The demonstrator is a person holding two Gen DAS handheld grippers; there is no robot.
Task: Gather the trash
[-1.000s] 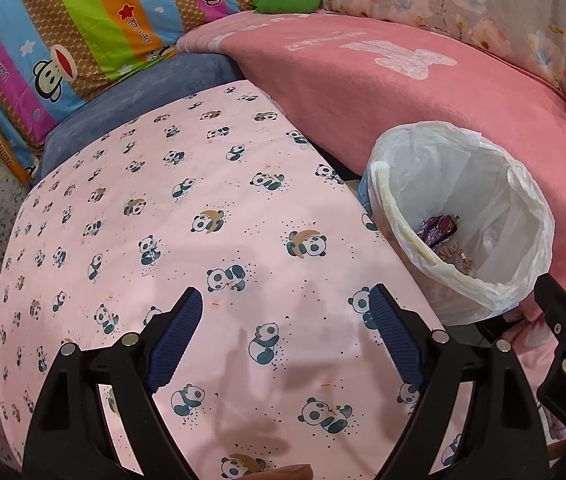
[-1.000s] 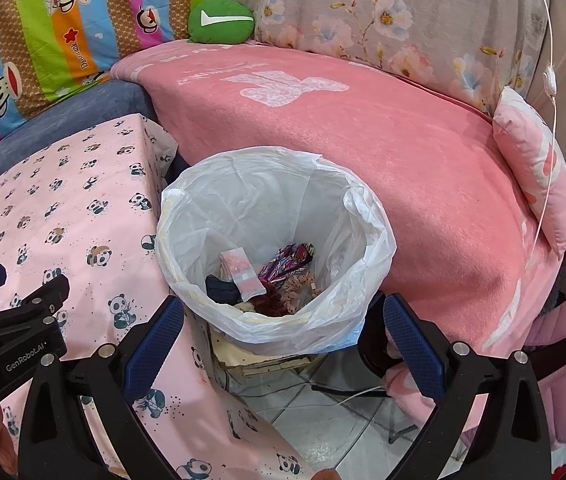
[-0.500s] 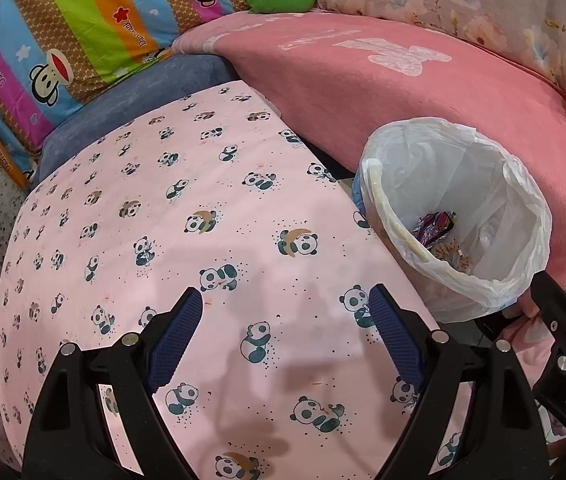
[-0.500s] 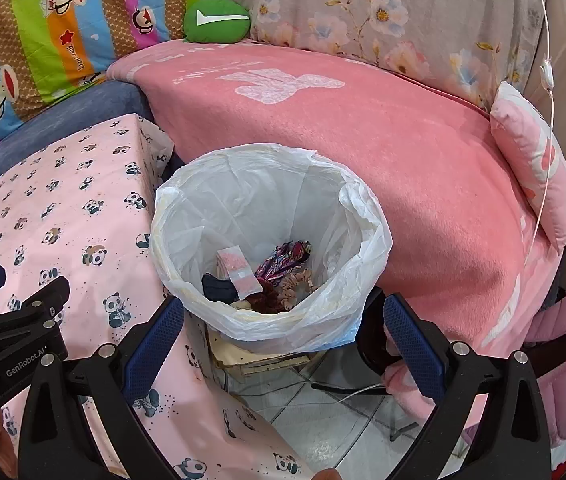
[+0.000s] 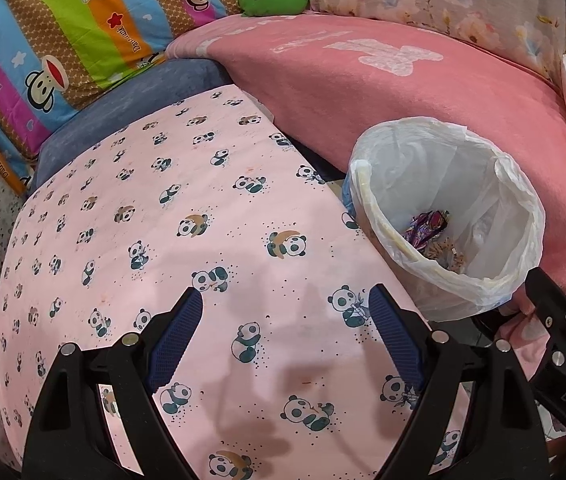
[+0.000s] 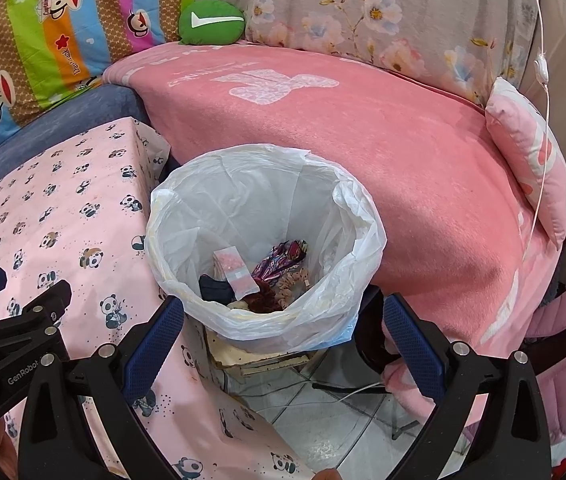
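Note:
A bin lined with a white plastic bag (image 6: 267, 184) (image 5: 519, 200) stands between the table and the sofa. In it lie a purple wrapper (image 6: 281, 258) (image 5: 427, 226), a pink packet (image 6: 237, 272) and other scraps. My right gripper (image 6: 283, 330) hovers just in front of the bin, open, with nothing between its blue pads. My left gripper (image 5: 285, 320) hangs open over the panda-print tablecloth (image 5: 155, 216), also with nothing in it. The black body of the right gripper (image 5: 563, 352) shows at the right edge of the left wrist view.
A sofa under a pink blanket (image 6: 383, 128) runs behind the bin, with a green cushion (image 6: 211, 22), a striped monkey-print quilt (image 6: 43, 32) and a pink pillow (image 6: 531, 152). A white cable (image 6: 543, 80) hangs at the right. Tiled floor (image 6: 323, 420) and cords lie below the bin.
In the left wrist view the scene has slid slightly down and left, as the left gripper drifted a little. The right wrist view is almost unchanged. Both grippers stay open.

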